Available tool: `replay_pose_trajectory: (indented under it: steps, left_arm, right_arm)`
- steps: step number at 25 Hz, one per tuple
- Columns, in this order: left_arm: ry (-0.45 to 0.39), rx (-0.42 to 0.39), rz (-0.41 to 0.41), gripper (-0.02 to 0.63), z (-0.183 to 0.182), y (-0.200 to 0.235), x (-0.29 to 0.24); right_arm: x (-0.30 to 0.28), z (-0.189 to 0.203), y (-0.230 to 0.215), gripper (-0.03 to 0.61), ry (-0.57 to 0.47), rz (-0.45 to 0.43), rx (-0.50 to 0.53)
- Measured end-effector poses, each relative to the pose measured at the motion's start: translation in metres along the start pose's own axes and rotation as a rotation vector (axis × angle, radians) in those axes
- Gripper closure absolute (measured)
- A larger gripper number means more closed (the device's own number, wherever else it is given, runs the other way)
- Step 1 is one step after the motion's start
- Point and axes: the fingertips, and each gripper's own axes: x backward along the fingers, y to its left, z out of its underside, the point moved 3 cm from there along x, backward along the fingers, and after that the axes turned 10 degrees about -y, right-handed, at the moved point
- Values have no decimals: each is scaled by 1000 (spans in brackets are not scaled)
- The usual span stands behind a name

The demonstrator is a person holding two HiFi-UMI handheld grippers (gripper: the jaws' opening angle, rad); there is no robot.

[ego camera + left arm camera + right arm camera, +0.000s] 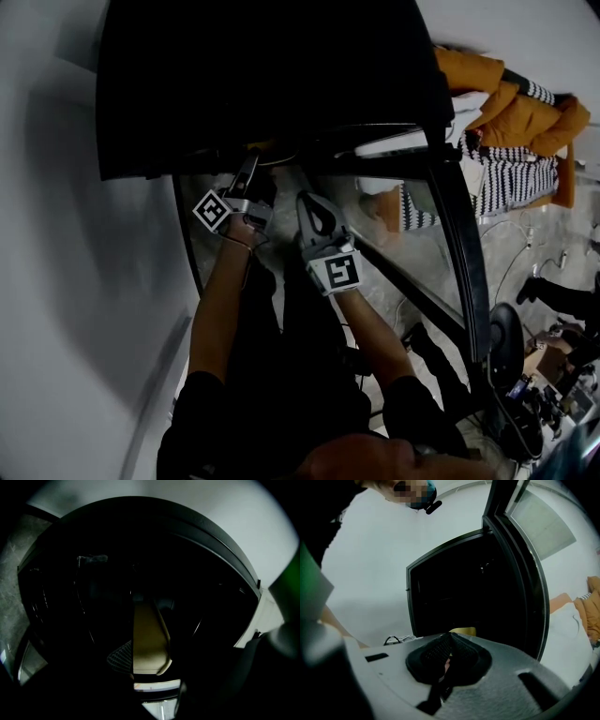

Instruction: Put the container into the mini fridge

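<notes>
Left gripper (246, 178), clamped on the tan container (149, 637), should set it level far inside the mini fridge (262, 75); right gripper (446, 651) closed, empty.

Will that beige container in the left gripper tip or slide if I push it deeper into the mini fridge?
Likely rigid: the smooth beige container shows flat, unbent faces in the left gripper. Its smooth skin may slide easily. It looks narrow and tall, so perhaps tippy.
</notes>
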Motion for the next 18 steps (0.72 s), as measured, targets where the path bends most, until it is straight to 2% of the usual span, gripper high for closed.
replay_pose_trajectory:
  steps: [6,11,15,18]
  left_arm:
    - [-28,-4,-16,391,-5,9,-7]
    - [-94,9,-49,391,-16,19,-14]
    - [-115,21,-53,393,-15,19,-21]
    - [-127,-22,-52,394,-8,15,-26]
  right_arm:
    - [1,7,-5,577,11,10,-8]
    - [1,9,-5,577,5,8,-23]
    - [2,11,-3,578,13,5,-27]
    - [5,10,-6,577,14,14,-34]
